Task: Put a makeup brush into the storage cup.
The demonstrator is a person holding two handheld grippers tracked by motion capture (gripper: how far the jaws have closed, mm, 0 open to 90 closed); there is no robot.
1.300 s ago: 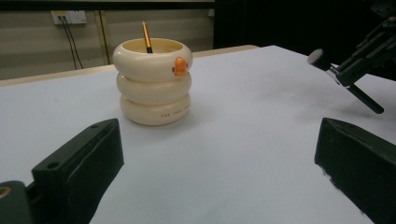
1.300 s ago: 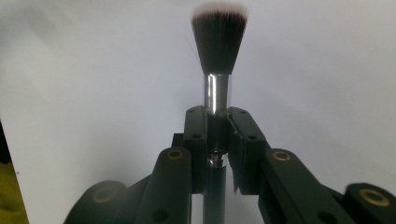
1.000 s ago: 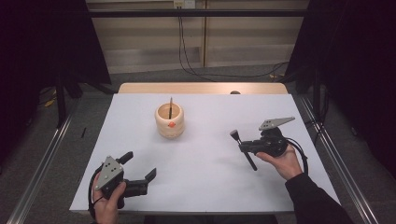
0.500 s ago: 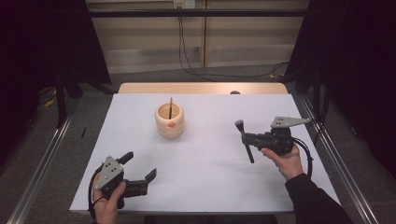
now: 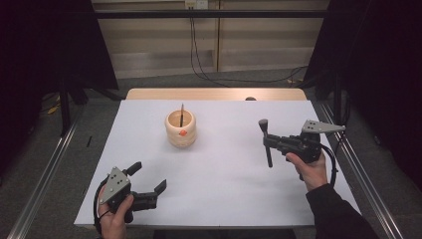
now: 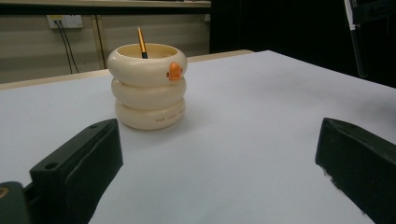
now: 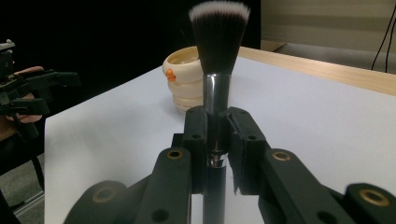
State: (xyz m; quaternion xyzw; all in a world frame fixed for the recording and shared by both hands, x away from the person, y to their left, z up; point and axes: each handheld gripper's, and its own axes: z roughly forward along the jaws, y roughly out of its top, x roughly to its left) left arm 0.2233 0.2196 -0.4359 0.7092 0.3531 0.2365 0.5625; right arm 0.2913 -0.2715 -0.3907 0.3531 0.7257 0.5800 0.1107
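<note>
Makeup brush [image 5: 265, 141] is clamped in the right gripper [image 5: 271, 143], whose jaws are closed tight on its metal ferrule and dark handle. In the right gripper view the brush [image 7: 218, 70] stands nearly upright, its long axis running from the handle below the jaws to the white-tipped bristles on top. In the high view the bristle head sits toward the far side of the table and the handle end hangs toward the near side, clear of the white table cover [image 5: 224, 189].

The right hand [image 5: 311, 167] grips its tool from the near right, the forearm coming in from the bottom corner and the gripper pointing left across the table. The left gripper [image 5: 149, 186] rests low at the near left corner, jaws spread wide with nothing between them, aimed toward the cream ringed holder [image 5: 181, 129], which stands well apart from both grippers. A thin gold-handled stick [image 6: 141, 43] leans inside it.

Bare cover lies between brush and holder; the right table edge is near the right hand.
</note>
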